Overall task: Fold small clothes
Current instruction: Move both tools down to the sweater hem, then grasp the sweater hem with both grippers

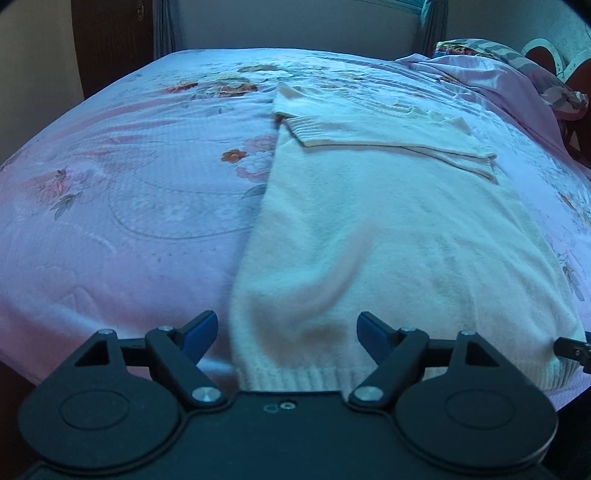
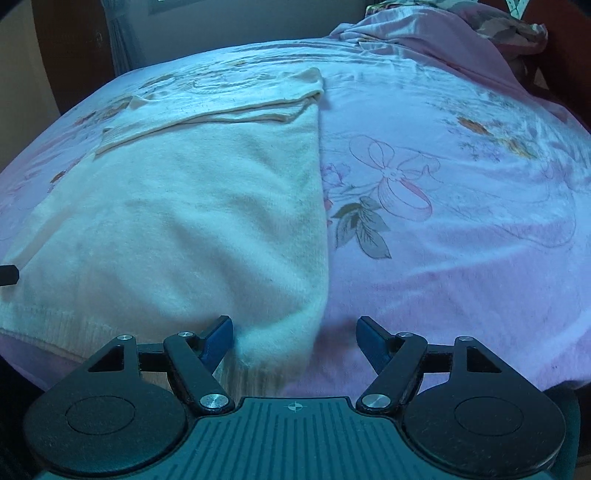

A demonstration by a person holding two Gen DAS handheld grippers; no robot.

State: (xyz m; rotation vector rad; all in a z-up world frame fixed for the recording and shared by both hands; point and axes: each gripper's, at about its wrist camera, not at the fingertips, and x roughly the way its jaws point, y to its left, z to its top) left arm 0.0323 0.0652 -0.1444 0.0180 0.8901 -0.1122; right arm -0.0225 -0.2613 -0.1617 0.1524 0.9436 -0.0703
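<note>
A white knit sweater (image 1: 388, 221) (image 2: 184, 206) lies flat on the bed, its sleeves (image 1: 388, 136) (image 2: 221, 110) folded across the far end. My left gripper (image 1: 287, 321) hovers open over the near left corner of the ribbed hem (image 1: 295, 376). That corner lies between the blue pads, which do not press on it. Over the near right corner my right gripper (image 2: 295, 323) stands open too, the sweater's edge running between its fingers. Each view catches a black tip of the other gripper at its side edge.
A pink floral bedsheet (image 1: 129, 221) (image 2: 461, 258) covers the bed. Crumpled pink bedding (image 1: 498, 74) (image 2: 443, 29) is heaped at the far right by a headboard (image 1: 554, 62). Walls and a curtain (image 1: 166, 26) stand beyond the far edge.
</note>
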